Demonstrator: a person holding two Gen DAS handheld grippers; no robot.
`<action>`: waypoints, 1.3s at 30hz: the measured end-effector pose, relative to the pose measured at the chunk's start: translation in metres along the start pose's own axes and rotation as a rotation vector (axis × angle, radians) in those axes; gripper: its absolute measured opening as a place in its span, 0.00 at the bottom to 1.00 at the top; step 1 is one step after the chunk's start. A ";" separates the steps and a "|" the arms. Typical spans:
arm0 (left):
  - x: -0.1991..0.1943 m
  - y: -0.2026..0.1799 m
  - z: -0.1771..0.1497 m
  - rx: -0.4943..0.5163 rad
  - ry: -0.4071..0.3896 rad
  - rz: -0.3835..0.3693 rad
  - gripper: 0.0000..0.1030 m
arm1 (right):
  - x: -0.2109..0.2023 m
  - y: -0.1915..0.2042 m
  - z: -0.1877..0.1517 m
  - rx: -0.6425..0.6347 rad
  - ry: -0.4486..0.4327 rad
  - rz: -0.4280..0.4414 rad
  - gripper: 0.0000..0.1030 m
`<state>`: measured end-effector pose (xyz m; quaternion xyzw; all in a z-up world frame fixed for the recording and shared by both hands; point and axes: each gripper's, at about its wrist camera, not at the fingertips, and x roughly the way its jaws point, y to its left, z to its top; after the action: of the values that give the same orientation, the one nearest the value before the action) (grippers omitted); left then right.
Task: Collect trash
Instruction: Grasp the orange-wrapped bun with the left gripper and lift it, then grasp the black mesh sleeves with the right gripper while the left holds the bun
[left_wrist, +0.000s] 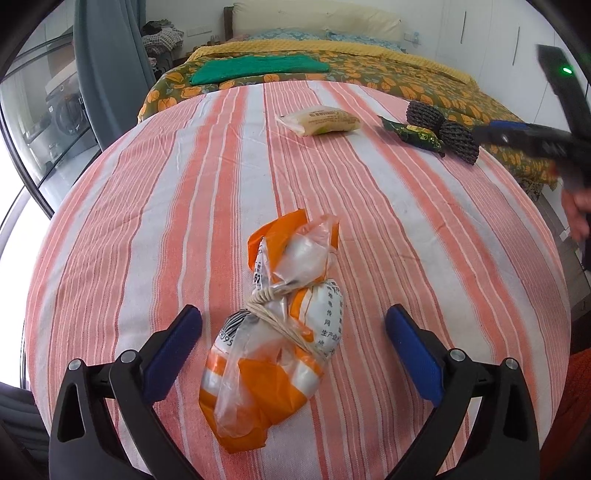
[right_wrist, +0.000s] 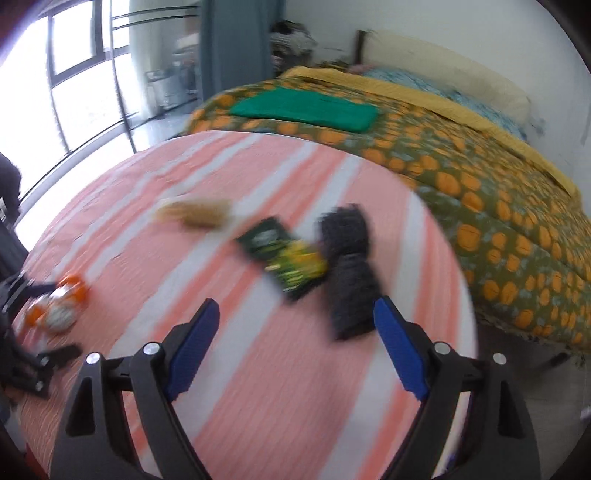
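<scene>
- Left gripper (left_wrist: 293, 334): jaws spread wide, clear of the orange-and-white plastic bag tied with string (left_wrist: 275, 325), which lies between its blue pads on the pink-striped cloth (left_wrist: 147, 206), apparently lined up for a grasp.
- Beige wrapper (left_wrist: 319, 119): far ahead.
- Right gripper (right_wrist: 295, 332): parted, empty; green foil wrapper (right_wrist: 286, 258) and dark mesh sleeve (right_wrist: 349, 273) just ahead.
</scene>
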<state>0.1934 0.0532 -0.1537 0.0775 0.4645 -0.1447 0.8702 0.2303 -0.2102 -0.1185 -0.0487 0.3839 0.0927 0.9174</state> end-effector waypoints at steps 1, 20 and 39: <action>0.000 0.000 0.000 0.000 0.000 0.001 0.95 | 0.008 -0.015 0.006 0.034 0.025 -0.012 0.71; 0.000 0.001 0.000 -0.002 0.000 0.001 0.96 | -0.009 -0.040 -0.021 0.238 0.035 0.000 0.37; -0.001 0.002 -0.001 -0.012 -0.002 -0.006 0.96 | -0.062 0.064 -0.118 0.126 0.156 0.173 0.58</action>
<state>0.1927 0.0560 -0.1532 0.0708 0.4646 -0.1448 0.8707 0.0924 -0.1751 -0.1577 0.0352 0.4621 0.1429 0.8745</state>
